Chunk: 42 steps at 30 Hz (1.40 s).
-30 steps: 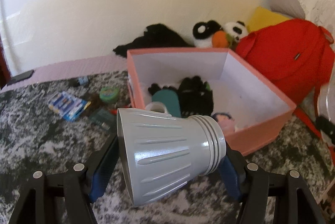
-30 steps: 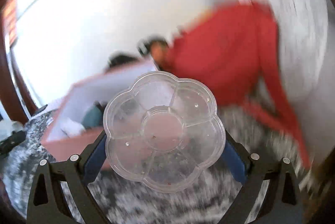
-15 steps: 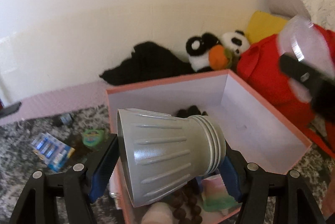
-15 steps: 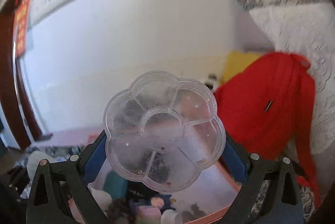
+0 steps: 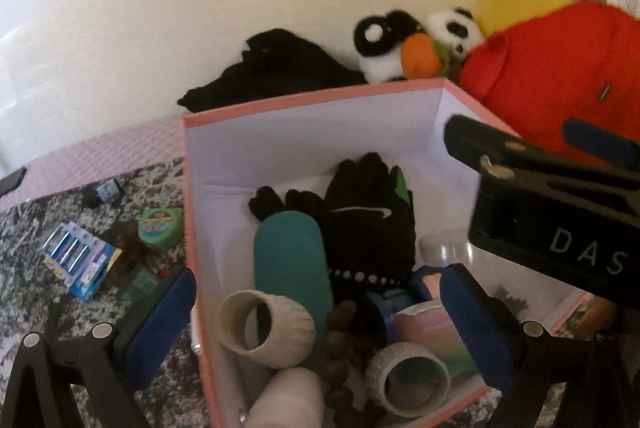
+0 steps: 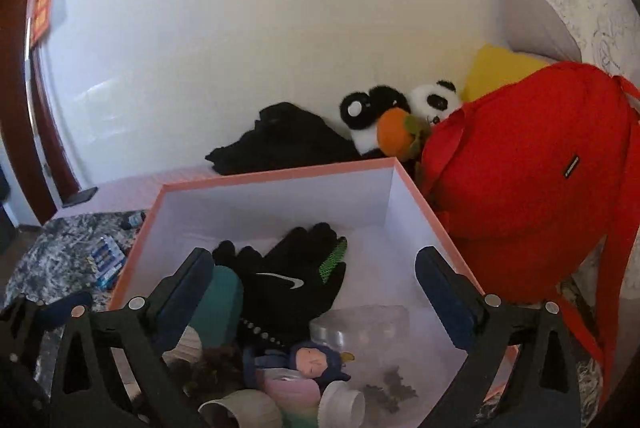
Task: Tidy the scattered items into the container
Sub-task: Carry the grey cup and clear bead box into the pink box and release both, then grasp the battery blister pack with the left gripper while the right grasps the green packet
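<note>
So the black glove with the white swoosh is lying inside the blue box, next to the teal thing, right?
Not quite: the box is pink-rimmed with white walls, not blue. The right wrist view shows the black glove inside it, beside the teal thing.

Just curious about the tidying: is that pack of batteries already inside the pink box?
No, the pack of batteries lies on the patterned blanket to the left of the pink box, outside its wall.
</note>
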Available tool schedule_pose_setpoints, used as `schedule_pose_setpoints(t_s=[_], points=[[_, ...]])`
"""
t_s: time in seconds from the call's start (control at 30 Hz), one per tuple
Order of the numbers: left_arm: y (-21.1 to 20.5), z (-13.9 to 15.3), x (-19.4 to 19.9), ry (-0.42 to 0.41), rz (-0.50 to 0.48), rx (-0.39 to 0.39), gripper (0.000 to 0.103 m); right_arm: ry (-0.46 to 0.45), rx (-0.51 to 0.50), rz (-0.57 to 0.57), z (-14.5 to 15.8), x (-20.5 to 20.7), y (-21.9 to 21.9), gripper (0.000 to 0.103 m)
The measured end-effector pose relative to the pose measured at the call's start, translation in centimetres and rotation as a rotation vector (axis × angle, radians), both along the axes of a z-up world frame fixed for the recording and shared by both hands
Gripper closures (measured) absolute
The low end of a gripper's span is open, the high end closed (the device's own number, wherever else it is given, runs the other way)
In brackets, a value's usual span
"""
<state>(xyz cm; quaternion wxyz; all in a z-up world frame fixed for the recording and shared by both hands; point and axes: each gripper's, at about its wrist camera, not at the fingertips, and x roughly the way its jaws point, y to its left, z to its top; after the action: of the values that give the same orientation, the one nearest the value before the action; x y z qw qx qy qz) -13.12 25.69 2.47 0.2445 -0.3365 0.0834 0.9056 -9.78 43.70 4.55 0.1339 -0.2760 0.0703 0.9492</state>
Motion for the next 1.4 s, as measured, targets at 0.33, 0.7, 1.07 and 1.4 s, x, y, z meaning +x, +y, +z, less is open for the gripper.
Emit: schedule_pose_setpoints(t_s=[0.33,0.7,1.07,1.4], points=[[-13.5,1.9,-1.7,0.04,0.23,-0.009,0.002,0.076,-0.043,0.13,2.4,1.9,-7.0,0.0],[-29.9,-1.0,-7.0,-0.128,0.544,0.109,0.002,0.022,0.074,0.464,-1.0,-0.2,-23.8,0.0],[-27.9,-10.6,-17.6,-0.511,0.518,0.284,0.002,-0.23,0.323,0.482,-12.4,-5.3,-29.7,0.001],[-24.4,-15.4,-27.0,-0.625,0.48,0.522,0.002,-0.316,0.282,0.464,-17.1,-9.6,-28.7,0.001]])
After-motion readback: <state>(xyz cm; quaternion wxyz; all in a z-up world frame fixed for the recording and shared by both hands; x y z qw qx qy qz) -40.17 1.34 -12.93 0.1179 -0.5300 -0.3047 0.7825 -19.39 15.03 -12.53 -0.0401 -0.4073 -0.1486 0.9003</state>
